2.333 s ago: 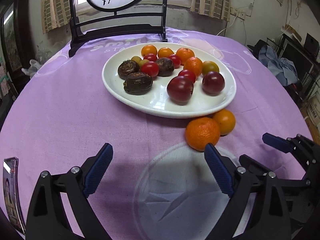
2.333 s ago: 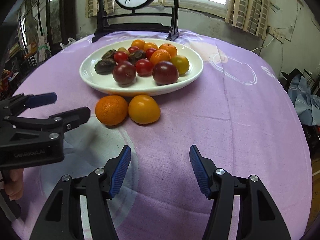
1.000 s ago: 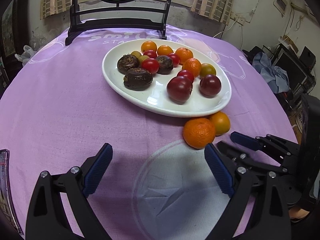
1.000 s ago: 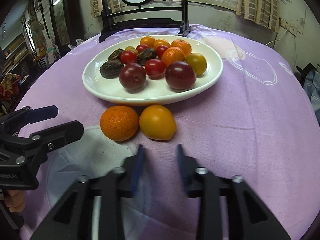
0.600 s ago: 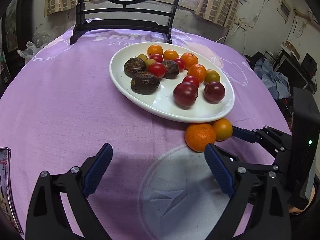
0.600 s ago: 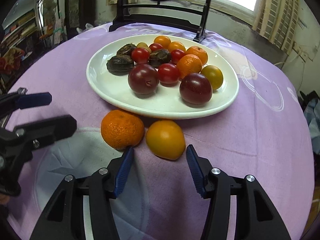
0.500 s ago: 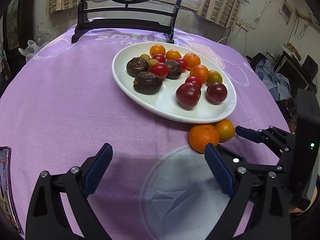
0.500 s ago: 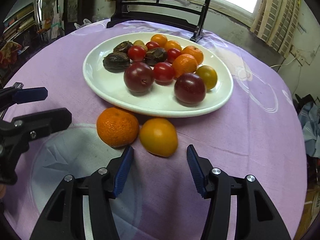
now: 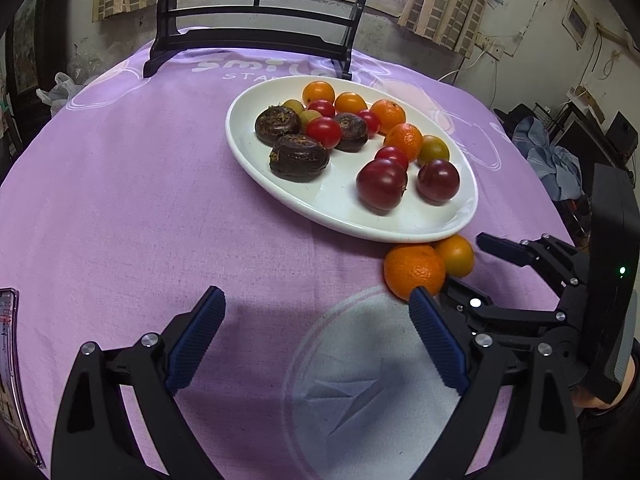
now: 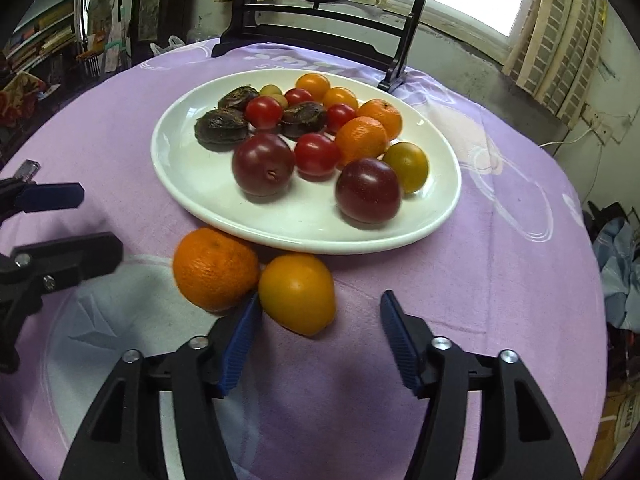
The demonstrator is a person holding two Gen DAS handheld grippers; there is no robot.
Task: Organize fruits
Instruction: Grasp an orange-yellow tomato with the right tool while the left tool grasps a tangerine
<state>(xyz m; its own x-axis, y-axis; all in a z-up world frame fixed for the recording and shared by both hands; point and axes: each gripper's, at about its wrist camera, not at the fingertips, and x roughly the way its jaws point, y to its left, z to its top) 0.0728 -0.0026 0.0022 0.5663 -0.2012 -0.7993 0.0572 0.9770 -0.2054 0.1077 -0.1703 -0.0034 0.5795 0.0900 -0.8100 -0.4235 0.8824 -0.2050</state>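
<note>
Two fruits lie loose on the purple cloth [image 10: 500, 280] just below the plate [image 10: 188, 184]: a rough-skinned orange [image 10: 215, 268] and a smooth yellow fruit [image 10: 297, 292], the two touching each other. In the right wrist view the yellow fruit sits low in the middle of the frame, directly ahead of the right gripper [image 10: 318, 340] and partly between its two blue pads. The left pad tip is wedged in the seam between orange and yellow fruit, at or very near the yellow skin, while the right pad stands clear, with cloth showing between it and the fruit. The jaws are opening and grip nothing yet. The fruit is a little longer than round, its long axis running from upper left to lower right in that frame, so it lies aslant between the pads. In the left wrist view the left gripper [image 9: 316, 340] is spread wide and empty over bare cloth at the bottom of the frame; both loose fruits [image 9: 414, 270] lie up and to the right of it, beyond its right pad. The right hand is plainly the nearer, and the likely next need is to centre on the yellow fruit without nudging the orange.
</note>
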